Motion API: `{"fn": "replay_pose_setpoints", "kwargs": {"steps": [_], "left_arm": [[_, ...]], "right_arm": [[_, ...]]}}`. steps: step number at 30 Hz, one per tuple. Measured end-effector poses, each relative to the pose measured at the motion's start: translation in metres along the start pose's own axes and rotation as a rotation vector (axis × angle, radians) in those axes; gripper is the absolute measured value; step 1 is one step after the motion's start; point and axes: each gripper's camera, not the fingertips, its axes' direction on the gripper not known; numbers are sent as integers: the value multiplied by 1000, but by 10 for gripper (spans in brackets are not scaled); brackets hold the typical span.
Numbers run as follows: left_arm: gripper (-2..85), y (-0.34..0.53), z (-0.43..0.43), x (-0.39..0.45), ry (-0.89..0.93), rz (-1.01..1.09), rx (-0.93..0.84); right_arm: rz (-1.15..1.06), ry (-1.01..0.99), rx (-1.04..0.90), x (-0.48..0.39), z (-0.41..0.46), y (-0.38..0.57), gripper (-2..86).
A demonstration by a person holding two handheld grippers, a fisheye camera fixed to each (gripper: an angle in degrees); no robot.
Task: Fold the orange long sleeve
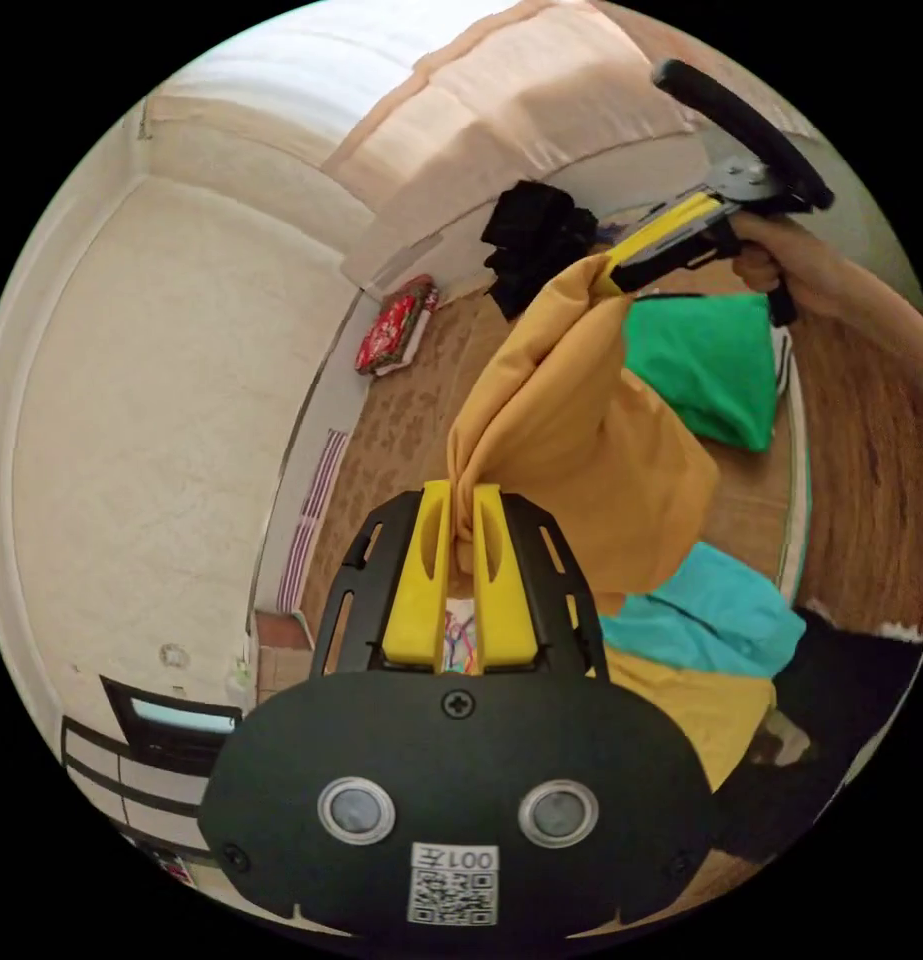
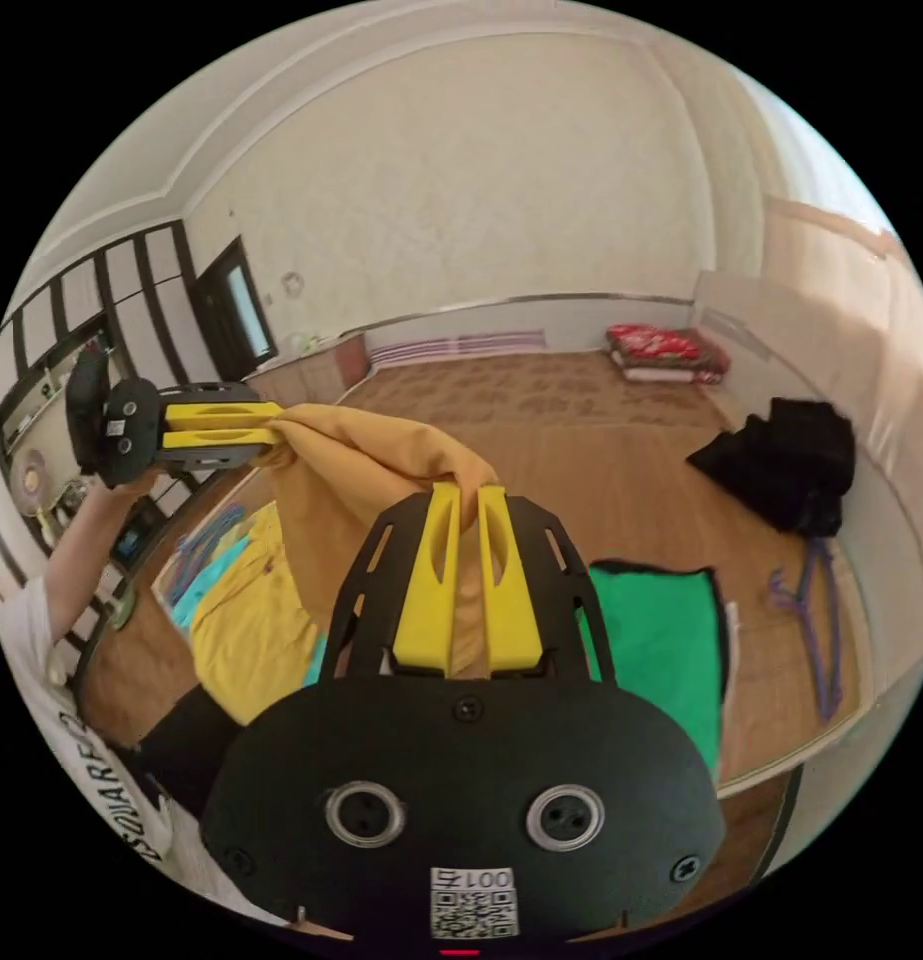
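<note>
Orange long sleeve [image 1: 571,420] hangs in the air, pinched between your two grippers.

Your left gripper [image 1: 461,495] has both yellow jaws pressed on a bunched fold at 12 o'clock from its body, and your right gripper [image 1: 621,270] clamps the far corner at 1 o'clock in the left gripper view. From the right gripper view, your right gripper [image 2: 466,500] bites the cloth at 12 o'clock, with your left gripper [image 2: 271,425] at 10 o'clock, jaws closed on the other end. You get one green cloth [image 1: 706,365], one teal cloth [image 1: 711,610] and one black pile [image 1: 531,240] on the floor; the right gripper view adds purple hangers [image 2: 816,630] at 3 o'clock and one red bundle [image 2: 661,345] by the wall.
</note>
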Motion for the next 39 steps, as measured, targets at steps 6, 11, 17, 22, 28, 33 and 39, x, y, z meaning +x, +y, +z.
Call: {"fn": "replay_pose_setpoints", "kwargs": {"steps": [6,11,17,22,28,33,39], "left_arm": [[26,-106,4,10,-43,-146,156],[14,-145,47,137,26,77,212],[5,-143,115,300,174,157,98],[1,-125,99,326,-14,115,169],[1,-115,78,314,164,20,170],[-3,-92,79,335,153,80,93],[-10,-16,53,317,117,69,6]], "right_arm": [[-23,255,149,72,-58,-21,23],[66,291,10,154,-65,71,26],[277,225,-326,224,-26,232,30],[318,175,-116,216,-56,259,28],[271,240,-104,201,-75,269,26],[404,146,-104,210,-71,298,24],[428,196,-65,179,-96,302,13]]}}
